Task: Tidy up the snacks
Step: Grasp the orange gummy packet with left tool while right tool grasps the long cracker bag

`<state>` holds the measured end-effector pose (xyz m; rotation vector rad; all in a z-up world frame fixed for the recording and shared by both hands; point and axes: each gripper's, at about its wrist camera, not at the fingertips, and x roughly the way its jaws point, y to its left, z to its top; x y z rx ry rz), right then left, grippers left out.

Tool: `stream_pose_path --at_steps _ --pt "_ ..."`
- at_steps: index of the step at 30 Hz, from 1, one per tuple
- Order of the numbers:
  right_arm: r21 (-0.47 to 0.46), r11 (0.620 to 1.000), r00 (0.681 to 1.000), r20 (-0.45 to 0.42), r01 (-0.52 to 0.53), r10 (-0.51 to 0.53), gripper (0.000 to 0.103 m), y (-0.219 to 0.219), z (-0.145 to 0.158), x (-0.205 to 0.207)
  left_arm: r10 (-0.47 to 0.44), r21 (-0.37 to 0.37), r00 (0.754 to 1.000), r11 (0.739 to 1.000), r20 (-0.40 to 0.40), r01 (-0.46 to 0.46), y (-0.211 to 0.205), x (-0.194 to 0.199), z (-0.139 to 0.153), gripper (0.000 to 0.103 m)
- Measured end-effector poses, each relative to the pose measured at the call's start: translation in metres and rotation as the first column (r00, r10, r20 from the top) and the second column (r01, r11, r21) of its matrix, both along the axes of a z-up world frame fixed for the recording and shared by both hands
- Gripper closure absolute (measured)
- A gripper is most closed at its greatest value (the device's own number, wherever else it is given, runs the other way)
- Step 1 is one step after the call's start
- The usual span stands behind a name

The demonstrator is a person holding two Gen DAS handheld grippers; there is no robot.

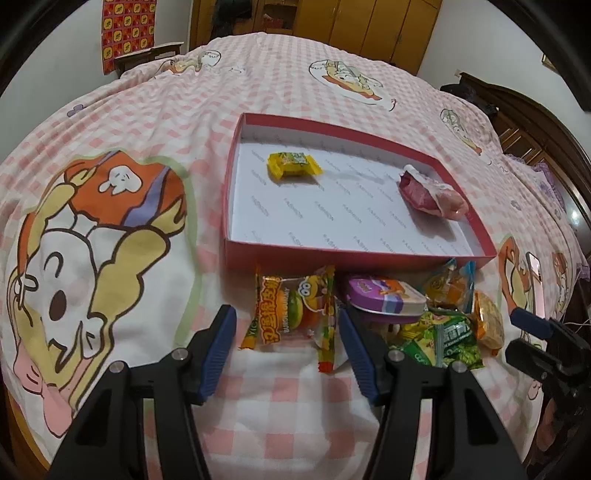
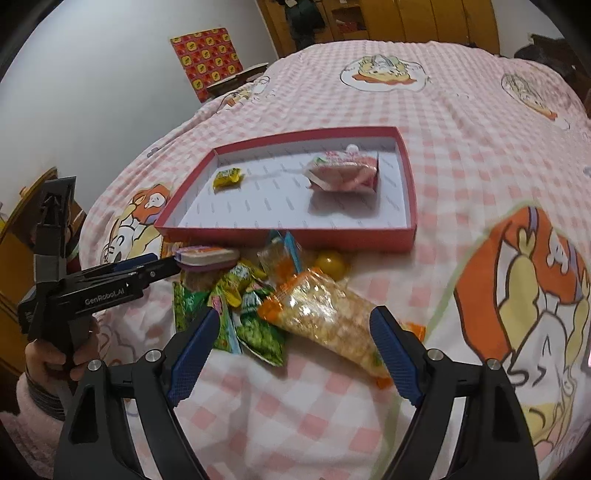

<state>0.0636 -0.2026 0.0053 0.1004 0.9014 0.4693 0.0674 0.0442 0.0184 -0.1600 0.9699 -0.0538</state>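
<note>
A shallow red box (image 1: 343,256) (image 2: 291,236) lies on the bed, holding a yellow candy (image 1: 293,165) (image 2: 228,178) and a pink packet (image 1: 432,192) (image 2: 345,173). A pile of snacks lies in front of it. My left gripper (image 1: 288,319) is open around a burger gummy packet (image 1: 295,308), low over the bed. It shows in the right wrist view (image 2: 162,267) next to a purple tub (image 2: 208,256) (image 1: 386,297). My right gripper (image 2: 295,323) is open over a clear orange-ended cracker bag (image 2: 325,317) (image 1: 489,319) and green packets (image 2: 255,325) (image 1: 447,338).
The bed wears a pink checked cover with cartoon prints (image 1: 96,236). Yellow wardrobes (image 1: 369,22) stand behind it. A dark wooden headboard (image 1: 535,122) runs along the right. A yellow ball capsule (image 2: 330,263) sits by the box front.
</note>
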Motion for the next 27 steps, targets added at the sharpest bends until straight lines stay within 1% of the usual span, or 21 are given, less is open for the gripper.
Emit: stream_pose_path --at_steps 9,12,15,19,24,26,27 --pt "-0.09 0.994 0.998 0.002 0.06 -0.06 0.018 -0.015 -0.012 -0.001 0.019 0.038 1.0 0.999 0.01 -0.019 -0.003 0.004 -0.008 0.042" --pt "-0.078 0.995 0.997 -0.029 0.066 -0.069 0.018 -0.02 -0.019 0.003 0.025 0.042 1.0 0.999 0.007 -0.025 -0.003 0.005 -0.011 0.042" --pt "-0.063 0.997 0.997 -0.058 0.044 -0.047 0.018 -0.019 -0.027 0.006 0.031 0.036 0.999 0.999 0.01 -0.031 -0.002 0.005 -0.012 0.042" --pt "-0.134 0.991 0.999 -0.039 0.024 -0.029 0.018 -0.012 -0.031 0.008 0.048 0.045 0.999 0.998 0.018 -0.049 0.0 0.005 -0.014 0.042" --pt "-0.2 0.98 1.0 -0.02 0.01 -0.015 0.018 -0.007 -0.033 0.019 0.05 0.05 0.998 0.997 0.026 -0.051 0.001 0.004 -0.015 0.042" --pt "-0.194 0.981 1.0 -0.009 0.002 -0.004 0.018 -0.007 -0.034 0.021 0.047 0.045 0.998 0.998 0.028 -0.048 0.001 0.003 -0.016 0.047" --pt "-0.185 0.983 1.0 -0.007 0.0 -0.001 0.018 -0.008 -0.034 0.022 0.045 0.044 0.999 0.998 0.028 -0.046 0.002 0.003 -0.016 0.054"
